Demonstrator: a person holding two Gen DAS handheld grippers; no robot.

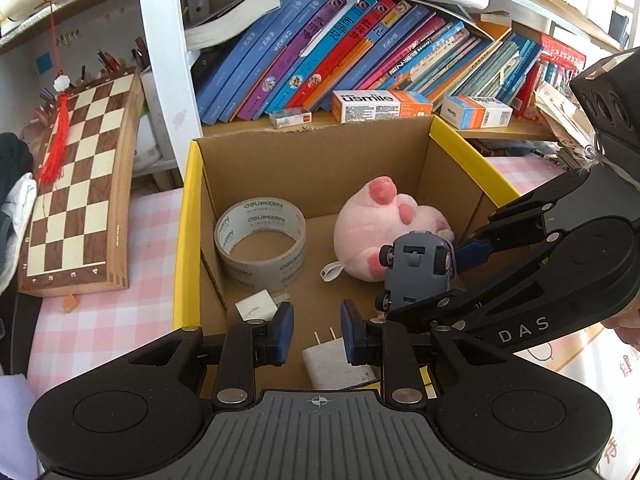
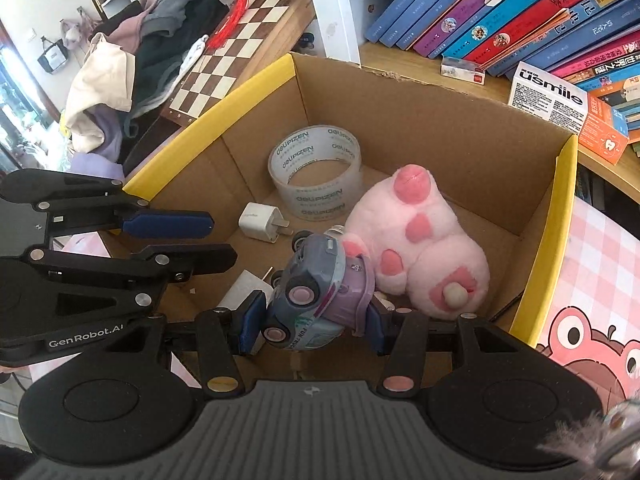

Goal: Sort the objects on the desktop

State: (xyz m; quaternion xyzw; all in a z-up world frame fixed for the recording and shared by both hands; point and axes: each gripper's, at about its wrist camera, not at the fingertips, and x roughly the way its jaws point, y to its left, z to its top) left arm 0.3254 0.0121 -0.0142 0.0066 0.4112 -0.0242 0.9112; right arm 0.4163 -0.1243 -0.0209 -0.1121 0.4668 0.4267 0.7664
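Observation:
A cardboard box with yellow rims point(image 1: 188, 220) point(image 2: 564, 216) holds a roll of clear tape point(image 1: 260, 246) point(image 2: 316, 172), a pink plush pig point(image 1: 380, 220) point(image 2: 424, 240), a small white charger point(image 1: 256, 306) point(image 2: 264, 224) and a larger white plug adapter point(image 1: 336, 364). My right gripper point(image 2: 312, 320) point(image 1: 424, 276) is shut on a grey and purple toy car point(image 2: 316, 296) point(image 1: 416, 270) and holds it inside the box, beside the pig. My left gripper point(image 1: 316, 332) point(image 2: 192, 240) is open and empty above the plug adapter, at the box's near side.
A folded chessboard point(image 1: 76, 188) point(image 2: 240, 44) leans left of the box on the pink checked cloth point(image 1: 112, 320). Books point(image 1: 320, 52) and small cartons point(image 1: 380, 104) fill the shelf behind. A pile of clothes point(image 2: 132, 64) lies far left.

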